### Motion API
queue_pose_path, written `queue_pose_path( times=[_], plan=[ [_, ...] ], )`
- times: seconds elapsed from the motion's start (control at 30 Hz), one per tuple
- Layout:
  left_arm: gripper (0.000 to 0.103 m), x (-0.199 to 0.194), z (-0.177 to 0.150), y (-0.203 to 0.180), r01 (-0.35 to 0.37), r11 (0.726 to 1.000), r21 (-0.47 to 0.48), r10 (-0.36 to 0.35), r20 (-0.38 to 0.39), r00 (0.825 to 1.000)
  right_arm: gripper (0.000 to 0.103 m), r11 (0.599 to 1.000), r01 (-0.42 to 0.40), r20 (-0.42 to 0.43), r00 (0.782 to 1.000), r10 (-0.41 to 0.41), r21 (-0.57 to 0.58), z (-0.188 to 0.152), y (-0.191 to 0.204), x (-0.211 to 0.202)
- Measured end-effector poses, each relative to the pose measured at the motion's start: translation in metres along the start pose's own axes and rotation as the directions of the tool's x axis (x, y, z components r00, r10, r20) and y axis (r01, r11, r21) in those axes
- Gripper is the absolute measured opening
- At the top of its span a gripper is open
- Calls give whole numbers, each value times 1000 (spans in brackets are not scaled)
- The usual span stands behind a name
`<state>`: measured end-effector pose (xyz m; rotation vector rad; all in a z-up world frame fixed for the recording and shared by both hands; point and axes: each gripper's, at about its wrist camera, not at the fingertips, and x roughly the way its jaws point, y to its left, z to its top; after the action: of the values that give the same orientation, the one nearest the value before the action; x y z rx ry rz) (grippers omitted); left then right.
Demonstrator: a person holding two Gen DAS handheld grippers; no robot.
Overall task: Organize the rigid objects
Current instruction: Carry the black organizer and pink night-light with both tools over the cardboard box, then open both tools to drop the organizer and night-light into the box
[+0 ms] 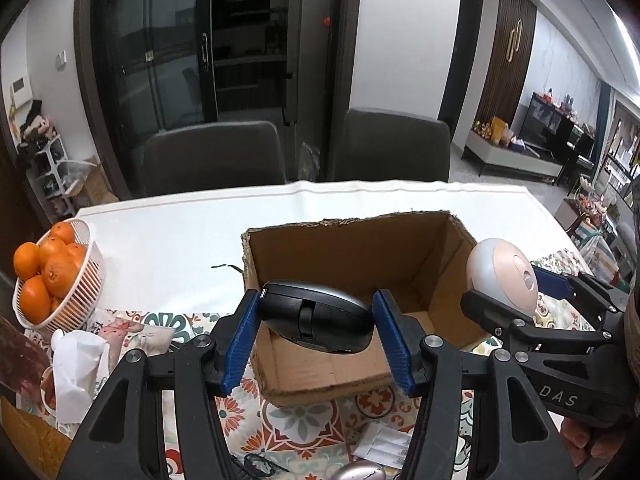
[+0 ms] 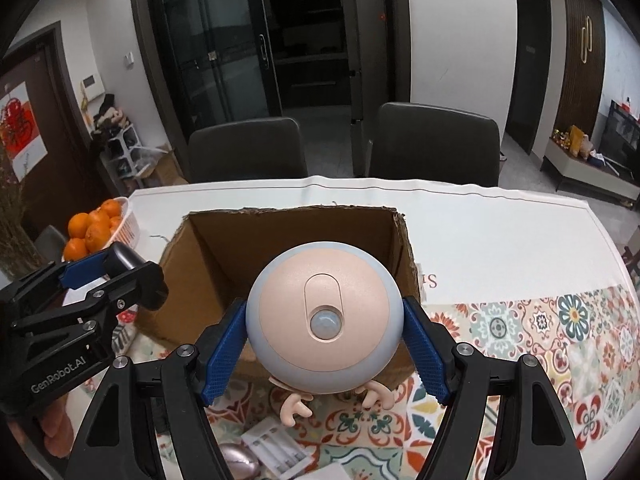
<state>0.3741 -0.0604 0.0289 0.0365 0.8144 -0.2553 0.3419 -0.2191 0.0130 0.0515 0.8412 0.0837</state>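
Two dark chairs (image 1: 212, 156), glass sliding doors (image 1: 176, 52), white walls (image 1: 404, 28) behind.

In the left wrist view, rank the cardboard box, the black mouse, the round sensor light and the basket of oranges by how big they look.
1. Cardboard box, clearly largest.
2. Black mouse and basket of oranges: they look about alike, and the mouse is close to the camera, so no ranking.
3. Round sensor light, smallest as seen.

The cardboard box (image 1: 352, 304) sits mid-frame on the table (image 1: 168, 240), two chairs (image 1: 214, 156) behind it; the basket of oranges (image 1: 60, 276) stands at far left, crumpled tissue (image 1: 78, 368) just below it, a battery charger (image 2: 276, 452) along the bottom edge
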Motion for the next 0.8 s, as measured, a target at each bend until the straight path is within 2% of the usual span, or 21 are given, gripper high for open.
queue_pose_path(
  times=[0.17,0.3,0.57,0.67,0.8],
  plan=[
    [57,23,2,3,4,1000,-17,-5,-66,998,75,1000,4,-70,998,-4,0,7,-5,22],
    [57,32,2,4,-11,1000,-13,10,-90,996,75,1000,12,-93,996,-12,-1,9,-7,34],
    [57,44,2,7,-32,999,-6,31,-115,993,75,1000,4,-139,990,-4,4,8,-11,57],
    [57,47,0,8,-21,1000,-17,19,-127,992,75,1000,6,-137,991,-7,-9,9,-9,60],
    [61,41,1,4,-23,1000,-8,22,-103,994,76,1000,-3,-130,992,4,2,8,-10,58]
  ],
)
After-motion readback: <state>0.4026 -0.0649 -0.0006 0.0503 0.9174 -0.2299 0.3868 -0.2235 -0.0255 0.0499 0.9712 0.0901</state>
